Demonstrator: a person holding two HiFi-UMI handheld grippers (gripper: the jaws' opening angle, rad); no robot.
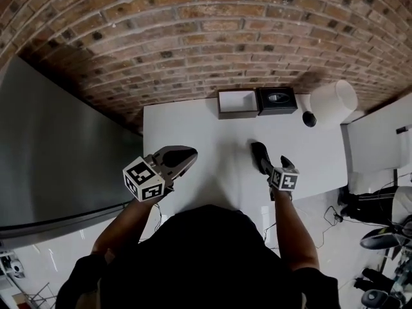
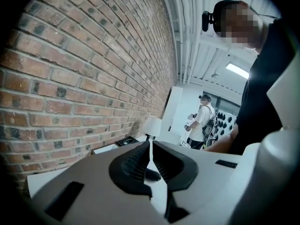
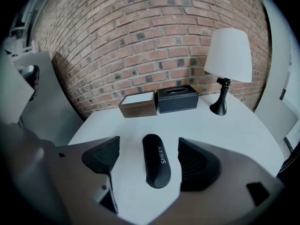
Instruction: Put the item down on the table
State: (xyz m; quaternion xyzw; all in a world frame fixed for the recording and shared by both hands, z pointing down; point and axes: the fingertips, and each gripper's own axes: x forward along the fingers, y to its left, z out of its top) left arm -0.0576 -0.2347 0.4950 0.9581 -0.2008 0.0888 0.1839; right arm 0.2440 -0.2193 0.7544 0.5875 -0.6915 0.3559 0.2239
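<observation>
**Item – black case** [image 3: 157,165]: oblong, zip-edged, lettered along its top. It lies flat on the white table [image 3: 234,125] near the front edge, lengthways away from the person. The placement looks done: the case rests on its broad side with nothing holding it up.

**Right gripper** [image 3: 148,149]: released, with the jaws spread wide to either side of the case and clear of it. It is held low and in line with the case, probably so it can draw straight back without nudging it.

**Left gripper** [image 2: 150,146]: jaws closed to a thin slit with nothing gripped. It is held over the table's left part, well apart from the case – idle, by the look of it, and out of the way.

**Back row, against the brick wall** [image 3: 140,32]: wooden box [image 3: 138,104] touching or just beside a black tissue box [image 3: 177,98], and to their right a lamp [image 3: 228,55] with a white shade. All are well apart from the case, leaving bare tabletop around it.
</observation>
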